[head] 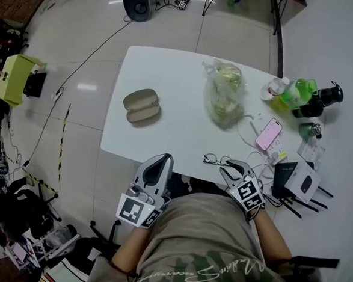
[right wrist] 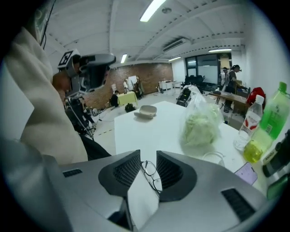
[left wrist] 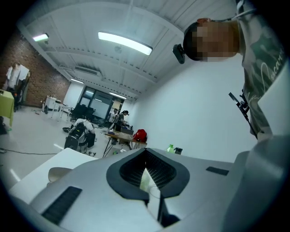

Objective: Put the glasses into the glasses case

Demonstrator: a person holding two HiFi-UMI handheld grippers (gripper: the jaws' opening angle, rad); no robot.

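Nearest, the left gripper (head: 161, 161) hangs at the near edge of the white table (head: 171, 71), its jaws pressed together on nothing. The right gripper (head: 233, 167) is over the same edge with its jaws parted and empty. In the right gripper view the glasses (right wrist: 152, 175) show through the gap, lying flat on the table just ahead of the tips: thin dark wire frames with clear lenses, one lens behind the other. To their right lie a pink phone (head: 268, 134) and a white cable (head: 249, 139). Farther on, a clear plastic bag (head: 224, 95) stands mid-table. The tan glasses case (head: 141, 106) lies open to the far left, well apart, with only bare tabletop between it and the glasses. A green bottle (head: 296, 91) stands at the far right
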